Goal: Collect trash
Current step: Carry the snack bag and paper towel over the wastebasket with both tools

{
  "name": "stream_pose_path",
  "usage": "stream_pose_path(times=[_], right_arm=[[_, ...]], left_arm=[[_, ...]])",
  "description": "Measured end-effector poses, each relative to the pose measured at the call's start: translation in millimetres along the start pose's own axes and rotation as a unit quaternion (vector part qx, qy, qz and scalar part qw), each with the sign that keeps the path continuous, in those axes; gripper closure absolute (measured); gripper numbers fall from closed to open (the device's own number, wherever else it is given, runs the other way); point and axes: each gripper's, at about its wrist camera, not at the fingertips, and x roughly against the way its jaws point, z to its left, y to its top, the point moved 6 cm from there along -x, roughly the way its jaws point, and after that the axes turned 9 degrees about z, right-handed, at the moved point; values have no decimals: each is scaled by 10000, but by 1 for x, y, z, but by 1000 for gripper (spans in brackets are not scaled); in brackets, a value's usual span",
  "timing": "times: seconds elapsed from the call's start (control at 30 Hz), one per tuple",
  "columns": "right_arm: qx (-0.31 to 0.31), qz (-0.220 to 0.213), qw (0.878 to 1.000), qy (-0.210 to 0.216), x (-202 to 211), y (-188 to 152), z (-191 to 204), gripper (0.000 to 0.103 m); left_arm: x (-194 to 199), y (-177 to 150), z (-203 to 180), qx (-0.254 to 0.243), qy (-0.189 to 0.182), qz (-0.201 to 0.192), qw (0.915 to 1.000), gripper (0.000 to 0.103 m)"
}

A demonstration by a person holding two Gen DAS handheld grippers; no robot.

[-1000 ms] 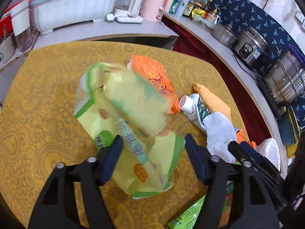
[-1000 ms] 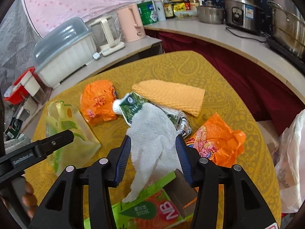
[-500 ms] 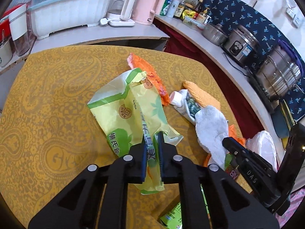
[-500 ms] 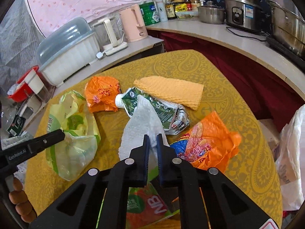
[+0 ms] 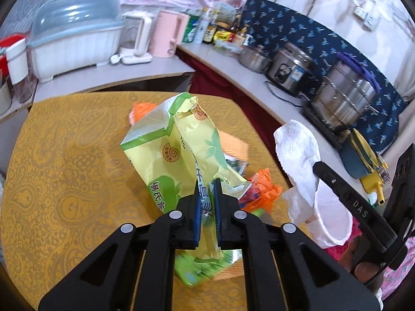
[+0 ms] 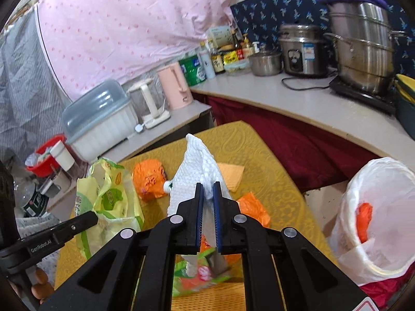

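Observation:
My left gripper (image 5: 207, 189) is shut on a yellow-green snack bag (image 5: 179, 150), which hangs lifted above the yellow table (image 5: 64, 160). My right gripper (image 6: 208, 190) is shut on a white paper towel (image 6: 197, 163), also raised off the table. The towel (image 5: 295, 153) and the right gripper's finger show at the right of the left wrist view. The bag (image 6: 109, 194) and the left gripper's finger show at the left of the right wrist view. On the table lie an orange wrapper (image 6: 149, 180), another orange wrapper (image 6: 253, 207), an orange cloth (image 6: 232, 172) and a green carton (image 6: 199, 274).
A white bag-lined bin (image 6: 381, 217) stands to the right of the table, with an orange piece inside. Counters behind carry a dish rack (image 6: 98, 121), a pink kettle (image 6: 175, 88), a rice cooker (image 6: 302, 51) and steel pots (image 6: 363, 51).
Both grippers shut, the left on the snack bag, the right on the paper towel. Both then rose, lifting bag and towel off the table.

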Motion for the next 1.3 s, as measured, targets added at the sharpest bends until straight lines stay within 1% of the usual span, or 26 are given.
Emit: stream_pose_path(times=[0.23,0.33,0.47,0.73,0.97,1.17,1.3], right_arm=[[-265,-349,9989,-179,44,1,-37,95],[-452,-450,9977,-249,60,-2,-59,96],[-681,-562,9953,-404,80,-9,-91,96],[-1214,-790,9867,-743,117,-25,-162,96],[-1607,-952,9771,-1023,145,-41,-218,95],[-1874,-1058,9692,-1197,162,-52,-257,96],[-2010,-1081,9655,-1252,167,-58,-277,96]], left_arm=[[12,-2,-51,-400,-266,-114,9988,95],[9,-5,-75,-580,-325,-57,9978,95],[2,-11,-115,-870,-511,41,9949,95],[-19,-25,-194,-1444,-899,295,9850,95],[-42,-38,-261,-1855,-1194,536,9739,95],[-68,-51,-306,-2134,-1259,781,9657,95],[-81,-57,-328,-2263,-1275,861,9618,95]])
